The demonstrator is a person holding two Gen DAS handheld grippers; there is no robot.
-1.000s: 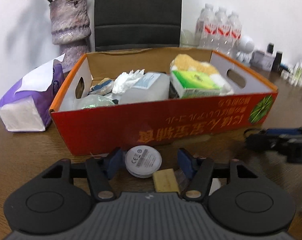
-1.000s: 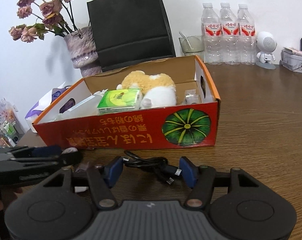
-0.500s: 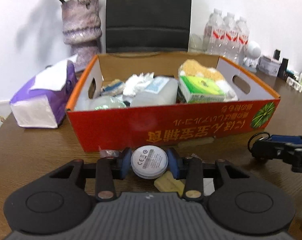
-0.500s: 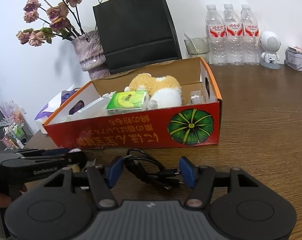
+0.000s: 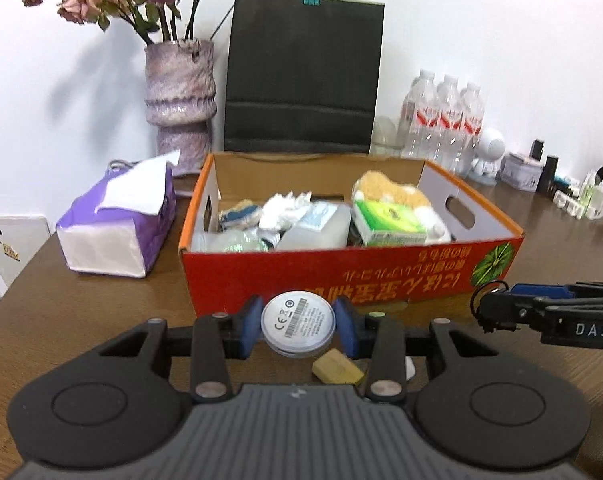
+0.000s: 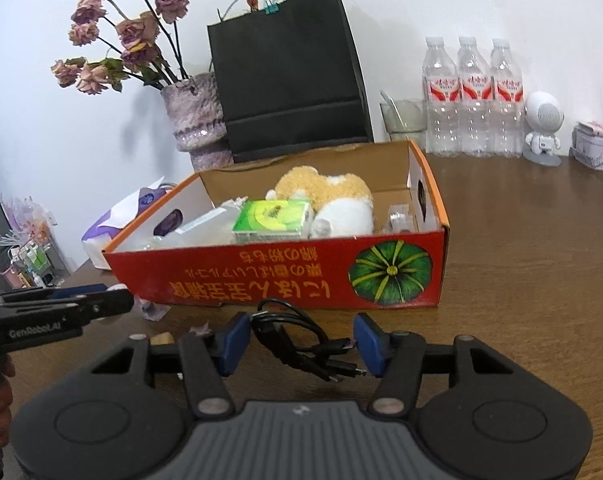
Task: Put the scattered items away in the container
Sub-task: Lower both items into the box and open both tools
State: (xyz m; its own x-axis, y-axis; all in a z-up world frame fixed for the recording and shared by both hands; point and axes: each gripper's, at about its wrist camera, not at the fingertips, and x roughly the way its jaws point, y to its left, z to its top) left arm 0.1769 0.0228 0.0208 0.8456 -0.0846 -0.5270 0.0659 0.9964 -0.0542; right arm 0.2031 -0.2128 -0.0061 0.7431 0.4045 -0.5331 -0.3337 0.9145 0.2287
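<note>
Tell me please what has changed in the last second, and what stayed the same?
The left gripper closed its jaws on the round white disc and lifted it off the table; a second ago the jaws were open around it. The right gripper is still open around the black cable, which rose with it. The red box and the wooden block stayed put.

My fingers (image 5: 253, 330): blue rubbery pads, matt black plastic arms. Disc (image 5: 298, 323): smooth glossy white plastic. Box (image 5: 341, 276): printed red cardboard. Desk (image 6: 533, 264): brown wood grain. Cable (image 6: 301, 340): glossy black.
</note>
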